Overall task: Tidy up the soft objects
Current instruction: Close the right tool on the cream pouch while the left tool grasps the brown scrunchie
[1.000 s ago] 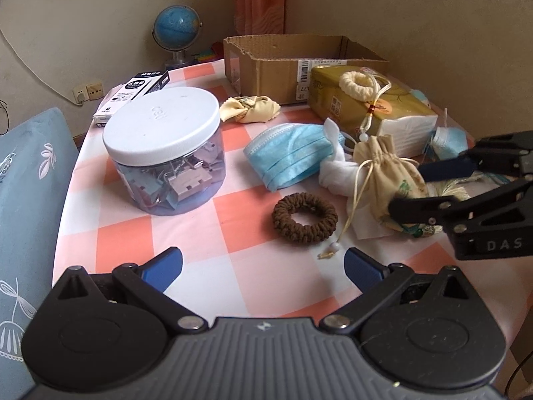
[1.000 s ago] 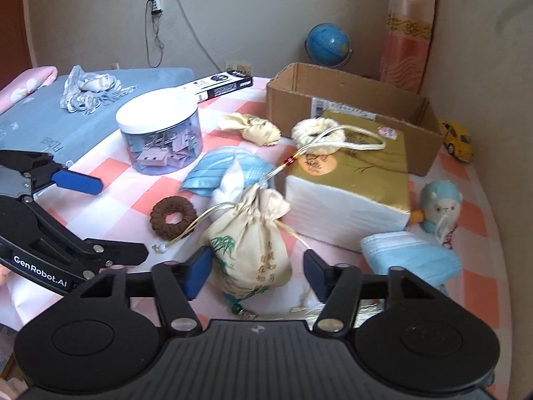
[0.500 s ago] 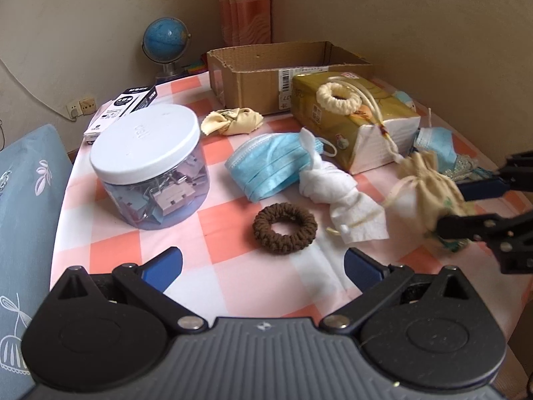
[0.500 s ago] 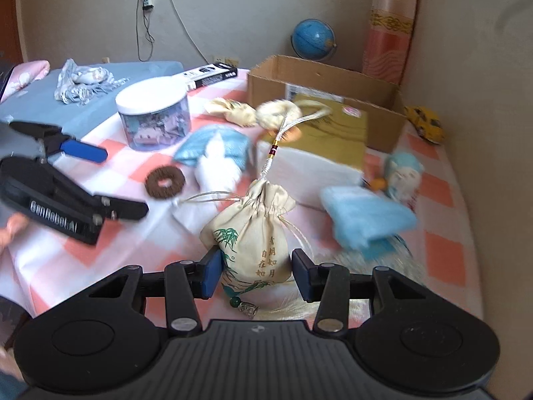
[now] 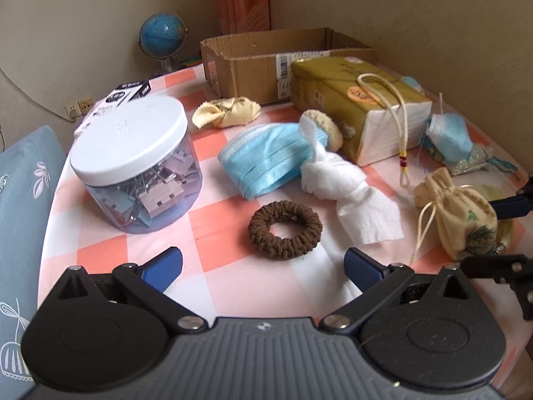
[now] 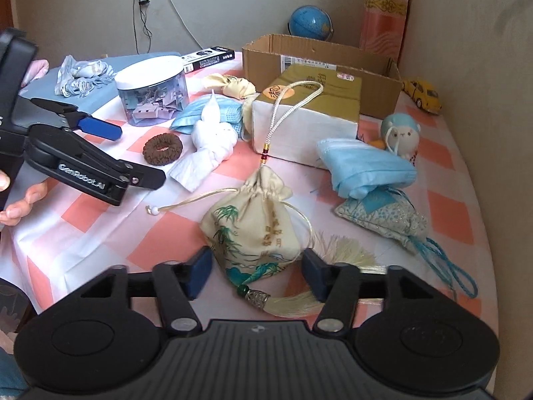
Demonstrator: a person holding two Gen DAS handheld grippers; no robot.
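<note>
A cream drawstring pouch [image 6: 256, 223] printed with bamboo lies on the checked tablecloth between the fingers of my right gripper [image 6: 256, 275], which is open; the pads do not press it. The pouch also shows in the left wrist view [image 5: 463, 213] at the right edge. Its cord runs up over a gold tissue pack [image 6: 309, 113]. My left gripper [image 5: 263, 266] is open and empty, just in front of a brown scrunchie [image 5: 285, 230]. A knotted white cloth [image 5: 343, 183], a blue face mask [image 5: 266, 163] and a cream scrunchie [image 5: 328, 126] lie beyond.
A clear jar of clips with a white lid [image 5: 133, 163] stands left. An open cardboard box [image 5: 266, 60] sits at the back. A second mask [image 6: 363, 170], a blue sachet [image 6: 389, 220], a small plush toy [image 6: 399, 136] and a yellow cloth bundle [image 5: 226, 113] lie around. A wall is at the right.
The right gripper carried the pouch toward the front right of the table, set it down and opened. The cream scrunchie came off the tissue pack. The left gripper shifted slightly.
</note>
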